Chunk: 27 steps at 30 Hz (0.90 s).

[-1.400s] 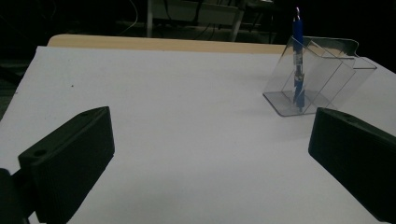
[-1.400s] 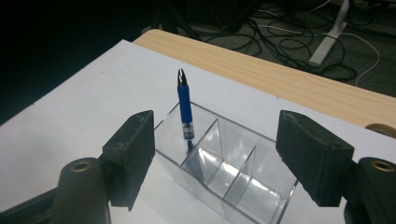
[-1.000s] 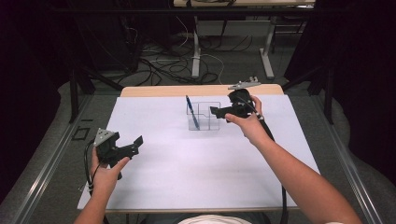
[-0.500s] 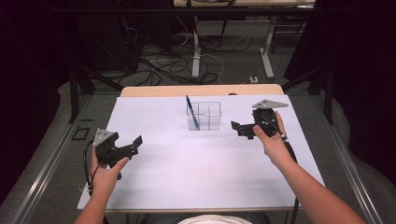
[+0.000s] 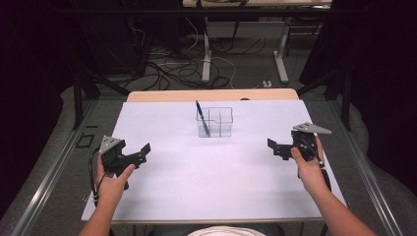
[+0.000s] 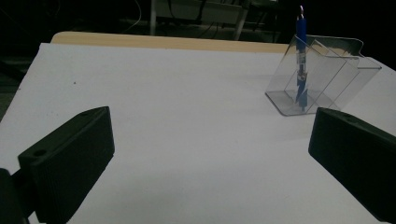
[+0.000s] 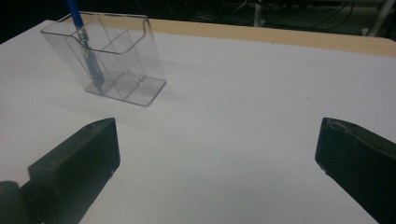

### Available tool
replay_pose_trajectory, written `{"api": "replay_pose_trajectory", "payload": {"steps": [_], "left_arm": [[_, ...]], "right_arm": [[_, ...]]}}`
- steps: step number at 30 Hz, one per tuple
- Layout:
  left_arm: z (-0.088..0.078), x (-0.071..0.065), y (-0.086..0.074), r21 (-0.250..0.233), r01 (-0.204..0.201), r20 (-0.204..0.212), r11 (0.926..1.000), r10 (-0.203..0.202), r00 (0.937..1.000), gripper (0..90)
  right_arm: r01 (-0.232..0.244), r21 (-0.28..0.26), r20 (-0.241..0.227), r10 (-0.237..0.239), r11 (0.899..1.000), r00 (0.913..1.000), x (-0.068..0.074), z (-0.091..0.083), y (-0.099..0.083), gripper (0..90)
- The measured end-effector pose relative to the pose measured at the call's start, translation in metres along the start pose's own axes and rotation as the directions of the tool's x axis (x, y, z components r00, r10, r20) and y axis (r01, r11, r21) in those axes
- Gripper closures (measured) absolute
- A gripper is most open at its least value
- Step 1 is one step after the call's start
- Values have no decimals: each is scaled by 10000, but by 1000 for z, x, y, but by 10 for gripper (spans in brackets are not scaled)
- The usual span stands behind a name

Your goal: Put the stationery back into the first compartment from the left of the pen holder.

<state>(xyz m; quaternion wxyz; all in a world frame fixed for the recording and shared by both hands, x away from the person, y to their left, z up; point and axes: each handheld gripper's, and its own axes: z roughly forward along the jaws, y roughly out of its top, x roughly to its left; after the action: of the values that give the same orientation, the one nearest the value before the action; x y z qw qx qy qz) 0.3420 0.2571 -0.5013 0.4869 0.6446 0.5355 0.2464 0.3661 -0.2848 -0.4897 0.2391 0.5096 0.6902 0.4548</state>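
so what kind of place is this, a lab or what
Probably a lab or recording workspace: a table under a plain white sheet, loose cables across the floor behind it, and more desk legs beyond, with dark surroundings.

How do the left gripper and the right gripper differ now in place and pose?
The left gripper sits near the table's left edge, nearer the person; the right gripper sits near the right edge, slightly farther forward. The left one's jaws point right, the right one's point left. Both are open, empty, and apart from the clear holder with the blue pen.
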Motion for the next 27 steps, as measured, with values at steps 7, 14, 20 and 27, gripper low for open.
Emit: {"api": "replay_pose_trajectory", "payload": {"steps": [7,14,20,27], "left_arm": [[1,-1,-1,75,-112,12,9999,112,9999,3],[4,-3,-1,161,-120,114,9998,118,9999,3],[6,-4,-2,213,-164,125,9996,162,9998,3],[5,-3,-2,282,-63,20,9996,63,10000,3]], "right_arm": [[-552,-175,446,559,9983,9974,-24,0,-21,0],[-794,-195,848,807,9967,9931,-36,0,-33,0],[-907,-101,968,912,9958,9911,-42,3,-38,0],[-1316,-28,1190,1310,9913,9842,-49,4,-40,0]]}}
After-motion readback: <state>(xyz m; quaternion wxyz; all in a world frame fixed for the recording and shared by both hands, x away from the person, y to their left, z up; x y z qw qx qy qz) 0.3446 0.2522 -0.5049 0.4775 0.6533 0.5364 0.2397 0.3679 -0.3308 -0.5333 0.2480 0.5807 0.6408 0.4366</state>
